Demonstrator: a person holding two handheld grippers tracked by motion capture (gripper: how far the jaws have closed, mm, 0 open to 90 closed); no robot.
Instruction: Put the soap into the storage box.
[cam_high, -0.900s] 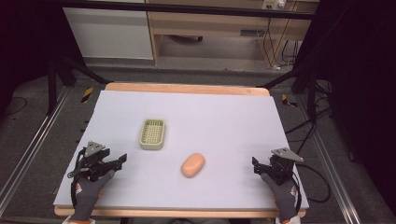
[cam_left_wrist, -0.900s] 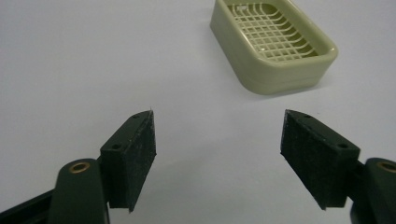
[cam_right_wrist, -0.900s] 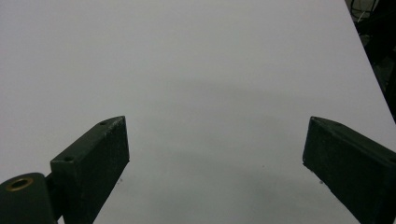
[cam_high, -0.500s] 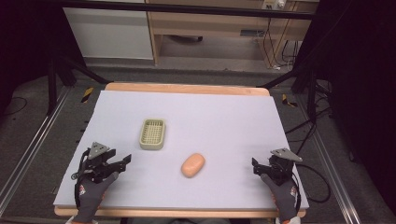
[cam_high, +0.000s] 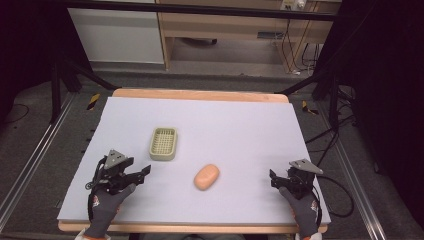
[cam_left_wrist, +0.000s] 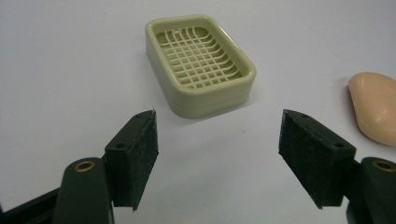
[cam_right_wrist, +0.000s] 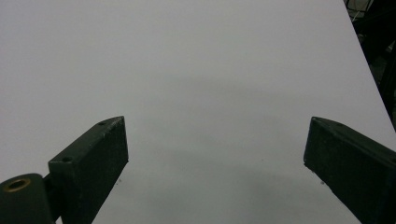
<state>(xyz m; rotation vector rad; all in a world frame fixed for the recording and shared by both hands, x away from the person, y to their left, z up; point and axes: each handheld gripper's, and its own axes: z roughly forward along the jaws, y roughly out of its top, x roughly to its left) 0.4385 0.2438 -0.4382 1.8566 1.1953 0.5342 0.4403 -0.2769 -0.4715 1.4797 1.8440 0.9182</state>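
Observation:
A pale green soap dish (cam_high: 163, 143) with a grid floor stands empty left of the table's middle. A peach bar of soap (cam_high: 207, 176) lies on the table to its right and nearer me. My left gripper (cam_high: 139, 176) is open just short of the dish, with nothing between its jaws. In the left gripper view the dish (cam_left_wrist: 201, 63) lies ahead of the open left gripper (cam_left_wrist: 217, 154), and the soap (cam_left_wrist: 376, 107) is at the right edge. My right gripper (cam_high: 274, 179) is open near the front right corner; in its own view the right gripper (cam_right_wrist: 217, 154) faces bare table.
The white table top (cam_high: 240, 130) has a wooden rim (cam_high: 200, 94) at the far side. Cables (cam_high: 340, 200) hang off the right edge. Dark frame legs and floor rails (cam_high: 30, 165) flank the table.
My left gripper has shifted a little to the right, closer to the soap dish. The right gripper, the dish and the soap have stayed where they were.

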